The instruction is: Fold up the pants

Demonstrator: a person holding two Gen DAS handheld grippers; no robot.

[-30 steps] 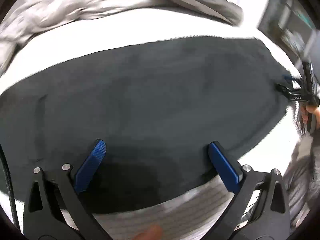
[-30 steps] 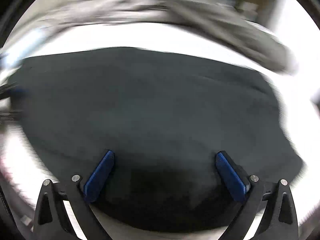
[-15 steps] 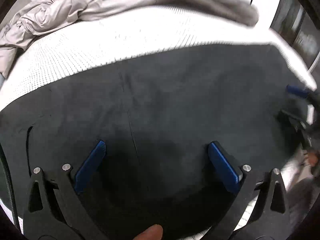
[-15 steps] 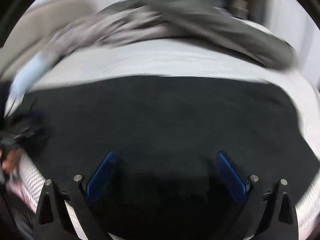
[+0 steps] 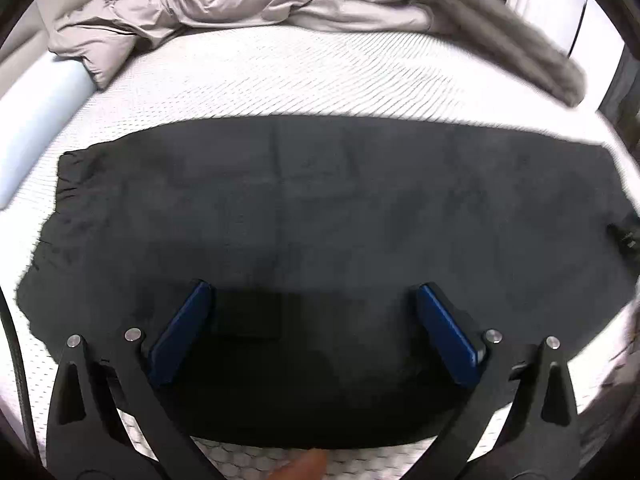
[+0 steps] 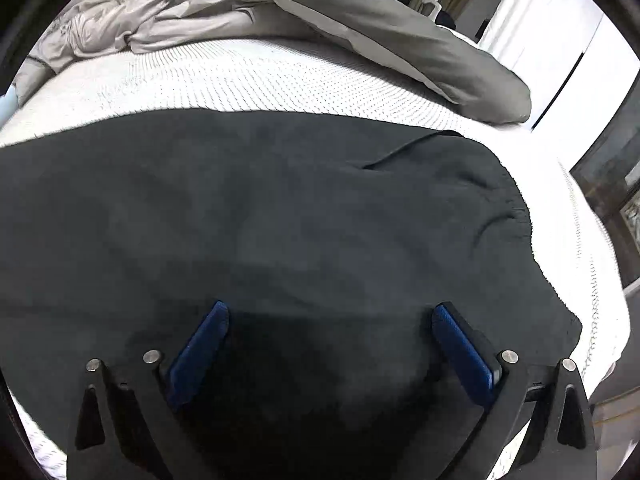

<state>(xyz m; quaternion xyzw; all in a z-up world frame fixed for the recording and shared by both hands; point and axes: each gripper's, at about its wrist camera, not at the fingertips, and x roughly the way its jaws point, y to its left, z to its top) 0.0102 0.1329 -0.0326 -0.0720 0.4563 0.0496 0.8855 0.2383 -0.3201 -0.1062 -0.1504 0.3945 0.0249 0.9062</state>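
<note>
Dark charcoal pants [image 5: 320, 216] lie flat across the white mattress, spread from left to right. My left gripper [image 5: 312, 292] hovers open over the near part of the cloth, blue pads wide apart, nothing between them. In the right wrist view the same pants [image 6: 280, 208] fill the middle, with a gathered ribbed edge [image 6: 516, 216] at their right end. My right gripper [image 6: 330, 312] is open above the near edge of the fabric and holds nothing. A dark bit of the other tool [image 5: 626, 236] shows at the right rim of the left wrist view.
A crumpled grey duvet [image 5: 248, 4] is heaped along the far side of the white mattress [image 5: 280, 80]. A pale blue bolster [image 5: 36, 120] lies at far left. The duvet [image 6: 360, 20] also drapes toward the bed's right edge, beside a bright window [image 6: 552, 40].
Both grippers have pulled back and up from the pants, so more of the cloth and bed shows. The right gripper has slid out toward the frame edge in the left wrist view. Both stay open.
</note>
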